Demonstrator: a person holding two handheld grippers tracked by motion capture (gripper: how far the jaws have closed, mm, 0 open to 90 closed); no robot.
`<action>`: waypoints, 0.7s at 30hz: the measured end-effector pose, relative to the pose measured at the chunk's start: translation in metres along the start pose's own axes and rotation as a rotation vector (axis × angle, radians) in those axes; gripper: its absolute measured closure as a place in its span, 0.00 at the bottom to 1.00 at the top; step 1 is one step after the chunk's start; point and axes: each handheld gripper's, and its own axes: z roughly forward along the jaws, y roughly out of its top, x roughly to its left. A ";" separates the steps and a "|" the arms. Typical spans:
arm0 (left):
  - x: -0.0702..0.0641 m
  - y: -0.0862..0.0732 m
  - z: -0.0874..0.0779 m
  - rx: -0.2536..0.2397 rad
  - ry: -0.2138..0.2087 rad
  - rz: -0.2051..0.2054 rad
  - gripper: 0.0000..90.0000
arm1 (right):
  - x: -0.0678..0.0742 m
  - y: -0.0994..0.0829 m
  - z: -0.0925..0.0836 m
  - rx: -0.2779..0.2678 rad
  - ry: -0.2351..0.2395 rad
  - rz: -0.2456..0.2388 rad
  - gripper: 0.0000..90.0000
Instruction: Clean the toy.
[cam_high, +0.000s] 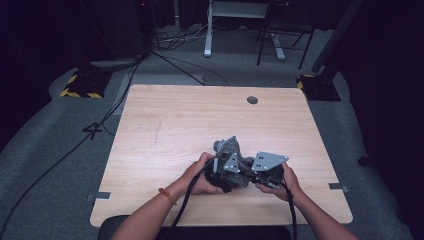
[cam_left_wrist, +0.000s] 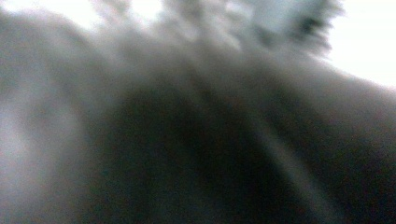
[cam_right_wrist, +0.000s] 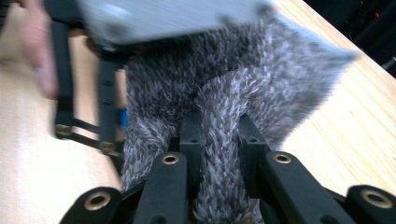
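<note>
— What's up close in the left gripper view?
— A blurred grey fuzzy cloth (cam_left_wrist: 187, 93), pressed right against the lens.
— Anything else?
— Bright white light at the top right corner; dark shadow lower down.

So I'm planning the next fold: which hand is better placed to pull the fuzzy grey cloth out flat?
Right, probably. The right gripper pinches a ridge of the fuzzy grey cloth in plain sight, with bare table beside it. The left gripper is also shut, but its own view is a blur.
</note>
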 end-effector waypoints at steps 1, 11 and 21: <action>0.000 0.000 0.000 0.000 0.000 0.000 0.37 | -0.003 -0.002 0.000 0.000 -0.008 0.014 0.86; 0.001 0.003 -0.014 -0.037 0.006 0.018 0.37 | -0.019 -0.014 -0.009 0.000 -0.058 0.050 0.86; 0.000 0.003 -0.006 0.019 0.036 0.012 0.37 | 0.012 0.009 -0.003 -0.013 0.050 -0.040 0.86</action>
